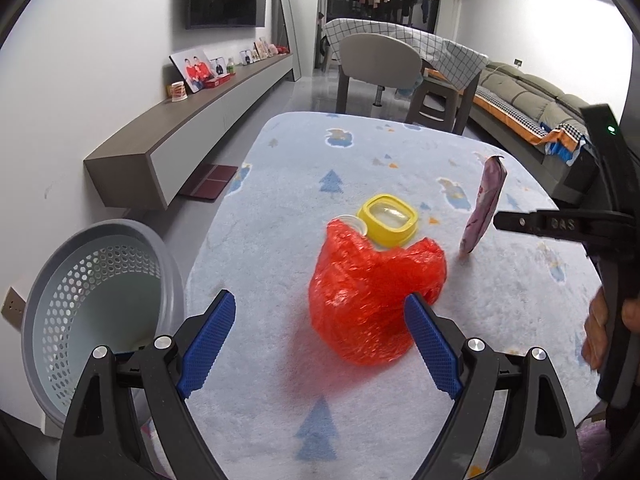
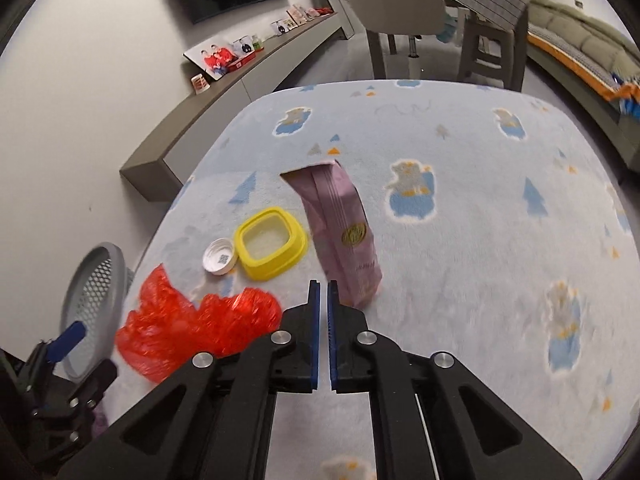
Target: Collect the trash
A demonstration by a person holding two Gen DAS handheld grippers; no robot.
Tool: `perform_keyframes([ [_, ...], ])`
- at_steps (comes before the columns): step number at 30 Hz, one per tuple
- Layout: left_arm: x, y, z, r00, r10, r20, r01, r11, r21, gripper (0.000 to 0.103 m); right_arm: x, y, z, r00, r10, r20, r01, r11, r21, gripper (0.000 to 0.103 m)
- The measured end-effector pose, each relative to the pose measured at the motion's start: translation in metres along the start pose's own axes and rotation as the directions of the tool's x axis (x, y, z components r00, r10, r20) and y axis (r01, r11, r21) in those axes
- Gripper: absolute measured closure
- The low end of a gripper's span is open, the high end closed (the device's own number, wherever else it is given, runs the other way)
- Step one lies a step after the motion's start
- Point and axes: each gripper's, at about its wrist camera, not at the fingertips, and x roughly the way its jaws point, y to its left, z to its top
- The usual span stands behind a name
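A pale blue carpet (image 1: 400, 152) printed with small trees and bears fills both views of a living room. On it lies a crumpled red plastic bag (image 1: 372, 300), and just beyond the bag sit a yellow square dish (image 1: 389, 220) and a white bottle cap (image 2: 219, 256), side by side and close to touching. To the right of the dish a pink snack pouch (image 2: 344, 236) stands upright on the carpet, leaning slightly. The left gripper (image 1: 320, 338) hovers over the near side of the red bag with its blue-padded jaws spread wide; the bag shows between the fingers, though the pads do not press on it. The right gripper (image 2: 323, 312) points down at the carpet just in front of the pouch with its jaws drawn together, only a thin slit between the blue pads, and nothing held in them. A grey perforated basket (image 1: 100, 300) stands on the floor off the left edge of the carpet, next to the left gripper. Part of a hand (image 1: 600, 332) holding the right gripper shows at the right edge of the left view. Farther back are a low wall shelf (image 1: 192, 120) with photo frames, a chair and a sofa.
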Motion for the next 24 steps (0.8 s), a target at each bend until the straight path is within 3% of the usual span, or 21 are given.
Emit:
perform_keyframes([
  [10, 0.03, -0.026, 0.012, 1.0, 0.006, -0.023, -0.005, 1.0, 0.029, 0.016, -0.023, 0.001, -0.03, 0.999, 0.046, 0.021, -0.046, 0.998, 0.043, 0.1],
  [19, 0.072, -0.045, 0.017, 0.997, 0.016, -0.079, -0.013, 0.999, 0.043, 0.016, -0.02, -0.015, -0.026, 0.998, 0.054, 0.018, -0.055, 0.996, 0.063, 0.099],
  [20, 0.076, -0.047, 0.017, 0.996, 0.013, -0.084, -0.01, 0.999, 0.042, 0.016, -0.02, -0.016, -0.025, 0.998, 0.054, 0.02, -0.055, 0.996, 0.065, 0.094],
  [21, 0.08, -0.049, 0.017, 0.996, 0.009, -0.09, -0.005, 0.999, 0.041, 0.018, -0.02, -0.017, -0.023, 0.998, 0.054, 0.023, -0.055, 0.996, 0.066, 0.083],
  [23, 0.086, -0.05, 0.017, 0.994, -0.007, -0.106, 0.011, 0.999, 0.038, 0.033, -0.019, -0.02, -0.02, 0.998, 0.052, 0.031, -0.054, 0.996, 0.068, 0.069],
  [24, 0.088, -0.051, 0.016, 0.994, -0.017, -0.112, 0.021, 0.999, 0.035, 0.037, -0.018, -0.02, -0.018, 0.998, 0.051, 0.033, -0.053, 0.996, 0.065, 0.068],
])
